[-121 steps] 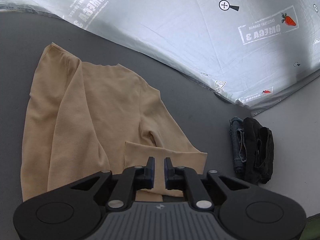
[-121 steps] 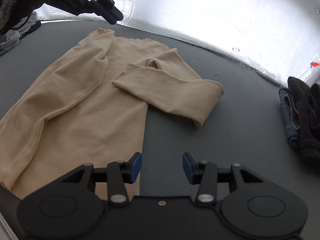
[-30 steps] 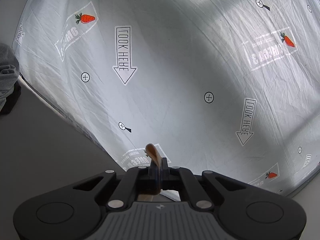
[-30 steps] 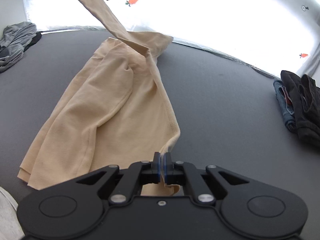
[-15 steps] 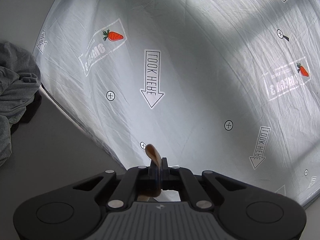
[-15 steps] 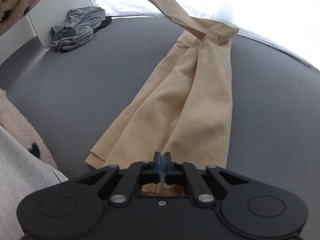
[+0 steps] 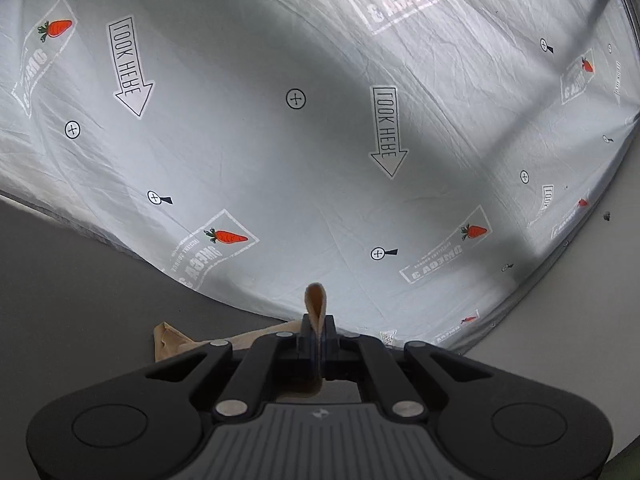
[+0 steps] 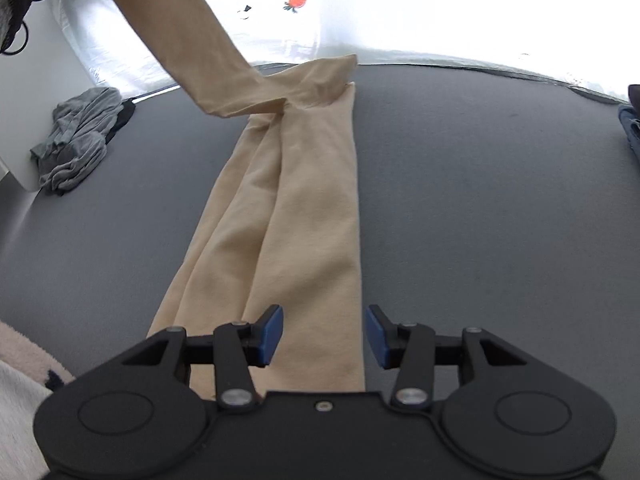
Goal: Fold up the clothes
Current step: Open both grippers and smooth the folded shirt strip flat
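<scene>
The left gripper [image 7: 316,338] is clamped on a fold of the tan shirt [image 8: 316,208]; a small loop of the cloth sticks up between its closed jaws, and more of the shirt shows just below and to the left of them on the grey table [image 7: 80,300]. Beyond the jaws hangs a white sheet [image 7: 280,152] printed with carrots, arrows and crosshair marks.

The right gripper [image 8: 324,336] has just been opening. Its blue pads [image 8: 270,334] now stand apart, with the near end of the shirt lying flat below and between them, not pressed by either pad.

From that end the shirt runs away from the right gripper as a long narrow strip on the table [image 8: 500,220], folded lengthwise with several creases along its left side. At the far end, near the sheet's lower edge, it bunches, and one part rises off the table up to the top left corner of the right wrist view, where a dark shape shows; what holds it there cannot be told from that view.

A heap of grey clothes [image 8: 76,140] lies at the table's left edge, well apart from the shirt. A bit of blue cloth [image 8: 630,124] shows at the right edge. A pale fuzzy sleeve [image 8: 24,380] sits at the lower left.
</scene>
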The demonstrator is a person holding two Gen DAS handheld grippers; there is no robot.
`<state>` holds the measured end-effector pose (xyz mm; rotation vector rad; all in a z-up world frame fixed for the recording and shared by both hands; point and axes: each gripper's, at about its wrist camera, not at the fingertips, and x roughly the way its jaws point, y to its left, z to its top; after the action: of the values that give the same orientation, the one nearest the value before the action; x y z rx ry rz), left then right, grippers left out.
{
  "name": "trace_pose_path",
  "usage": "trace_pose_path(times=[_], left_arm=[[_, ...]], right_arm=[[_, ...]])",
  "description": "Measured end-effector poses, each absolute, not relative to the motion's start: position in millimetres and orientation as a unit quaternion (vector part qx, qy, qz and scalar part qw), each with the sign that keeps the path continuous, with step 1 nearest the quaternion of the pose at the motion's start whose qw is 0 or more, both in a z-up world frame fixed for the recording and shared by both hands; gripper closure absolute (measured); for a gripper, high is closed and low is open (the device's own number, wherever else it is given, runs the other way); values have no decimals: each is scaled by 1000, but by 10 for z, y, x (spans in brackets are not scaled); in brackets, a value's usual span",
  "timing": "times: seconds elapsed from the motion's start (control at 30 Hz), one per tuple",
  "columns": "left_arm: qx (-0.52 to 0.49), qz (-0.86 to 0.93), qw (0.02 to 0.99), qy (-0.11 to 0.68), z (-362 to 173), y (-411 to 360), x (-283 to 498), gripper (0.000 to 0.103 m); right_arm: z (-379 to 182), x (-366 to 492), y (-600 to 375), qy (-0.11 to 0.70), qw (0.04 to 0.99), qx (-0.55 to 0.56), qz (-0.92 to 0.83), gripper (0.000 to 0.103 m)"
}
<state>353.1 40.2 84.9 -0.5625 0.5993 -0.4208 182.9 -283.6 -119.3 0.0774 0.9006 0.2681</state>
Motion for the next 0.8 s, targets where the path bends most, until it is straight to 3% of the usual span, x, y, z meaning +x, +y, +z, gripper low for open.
trace_pose_path(times=[0.23,0.47,0.6,0.63,0.77,0.8], left_arm=[[-124,-293,857,405,176,-819,3079,101],[18,-332,785,522,-900,-1527,2653,100],[47,-323,744,583,-1358,-1557,2530,87],[44,-323,740,588,-1373,-1517,2497,86],[-18,-308,766,564,-1218,-1145,2456,60],[-35,-301,775,555,-1173,-1040,2458,59]], right_arm=[[-1196,1841,-3245,427,898,68,76,56],[-1284,1808,-3324,437,894,68,78,54],[-1314,1827,-3330,440,892,64,81,48],[-1314,1832,-3338,439,892,70,80,42],[-1308,1873,-3350,429,889,120,108,38],[-1313,1894,-3342,426,886,139,121,38]])
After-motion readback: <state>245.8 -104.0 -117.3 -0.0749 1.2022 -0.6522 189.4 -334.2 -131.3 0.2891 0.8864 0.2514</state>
